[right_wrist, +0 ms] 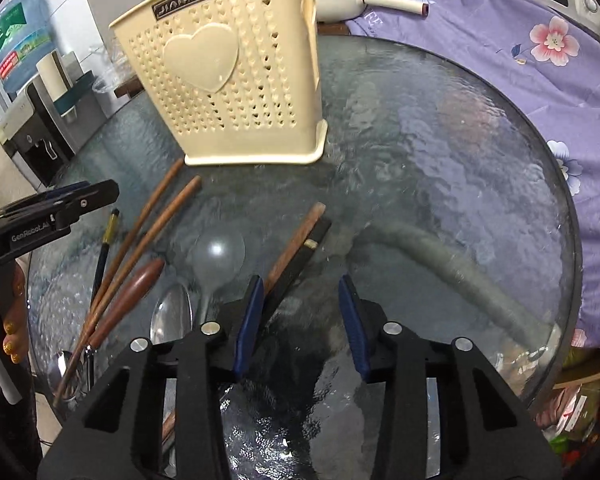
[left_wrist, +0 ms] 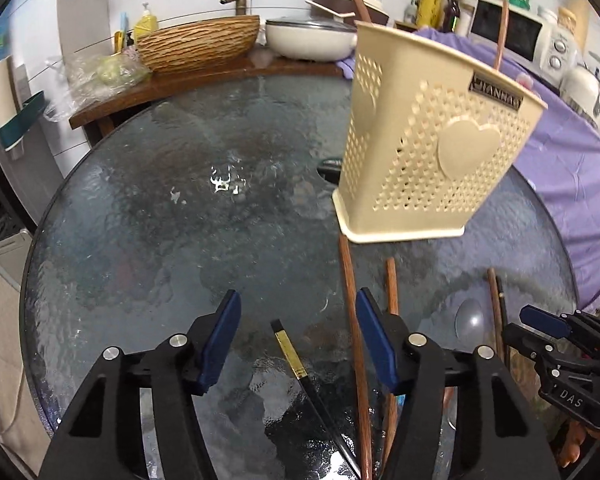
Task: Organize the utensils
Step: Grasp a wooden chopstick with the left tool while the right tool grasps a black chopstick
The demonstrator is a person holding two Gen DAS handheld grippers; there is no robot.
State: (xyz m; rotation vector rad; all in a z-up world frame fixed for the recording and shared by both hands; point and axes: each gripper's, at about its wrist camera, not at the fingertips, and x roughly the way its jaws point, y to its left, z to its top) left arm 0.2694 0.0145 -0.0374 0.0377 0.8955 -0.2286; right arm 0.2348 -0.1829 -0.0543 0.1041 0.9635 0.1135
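Note:
A cream perforated utensil holder (left_wrist: 432, 140) (right_wrist: 236, 76) stands on the round glass table (left_wrist: 160, 248) with two brown chopsticks (left_wrist: 501, 36) upright in it. My left gripper (left_wrist: 298, 294) is open just above the glass. A black chopstick with a gold band (left_wrist: 289, 347) lies between its jaws, untouched, and a long brown chopstick (left_wrist: 352, 304) runs beside its right finger. My right gripper (right_wrist: 300, 280) is open with bare glass in its gap. A brown chopstick (right_wrist: 298, 236) and a black one (right_wrist: 312, 242) slip under its left finger.
Left of the right gripper lie two brown chopsticks (right_wrist: 162, 212), a wooden spoon (right_wrist: 136, 284), a metal spoon (right_wrist: 172, 312) and a clear spoon (right_wrist: 220, 256). A purple flowered cloth (right_wrist: 500, 60) covers the table's right edge. A counter with a pot (left_wrist: 308, 36) stands behind.

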